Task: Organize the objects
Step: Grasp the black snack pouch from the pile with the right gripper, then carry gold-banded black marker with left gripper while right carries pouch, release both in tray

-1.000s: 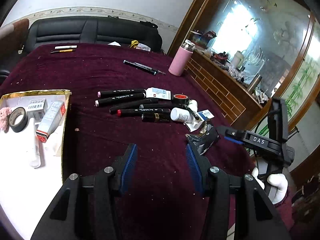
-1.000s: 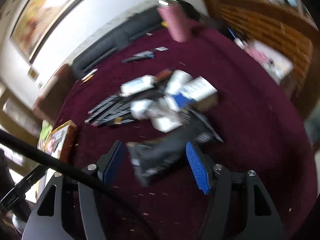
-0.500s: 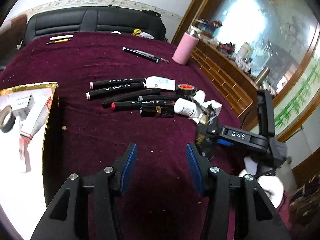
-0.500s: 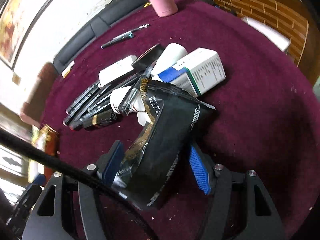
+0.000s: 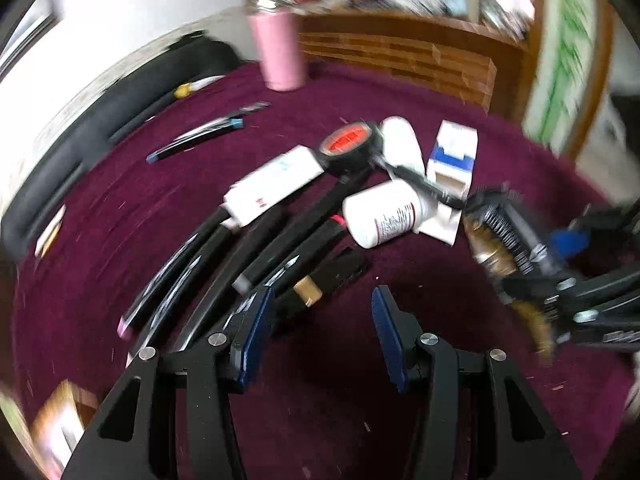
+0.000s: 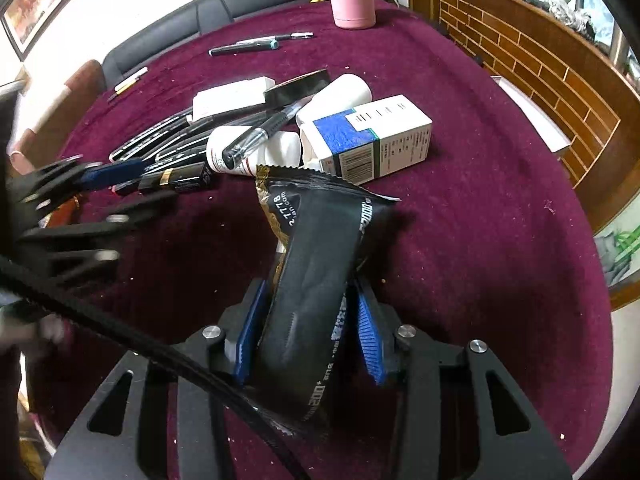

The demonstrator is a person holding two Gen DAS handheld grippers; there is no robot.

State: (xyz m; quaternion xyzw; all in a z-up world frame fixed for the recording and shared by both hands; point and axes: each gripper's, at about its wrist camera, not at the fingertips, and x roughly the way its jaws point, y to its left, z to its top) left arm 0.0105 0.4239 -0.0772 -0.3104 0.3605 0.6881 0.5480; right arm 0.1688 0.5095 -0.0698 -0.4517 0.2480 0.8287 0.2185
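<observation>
We're clamping the right gripper (image 6: pixel 306 334) on the crinkly black packet (image 6: pixel 316 264), light and floppy, so mid-body works best, while the left gripper (image 5: pixel 320 336) is hanging released.

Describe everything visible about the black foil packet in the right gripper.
The black foil packet is a glossy, crinkled sachet with a gold-tinted serrated top edge and white printed digits and text. The right gripper has just closed its jaws on the lower half, blue pads pressing both sides. It stands roughly upright, top leaning slightly left, above the maroon tablecloth, just in front of the blue-and-white box.
</observation>
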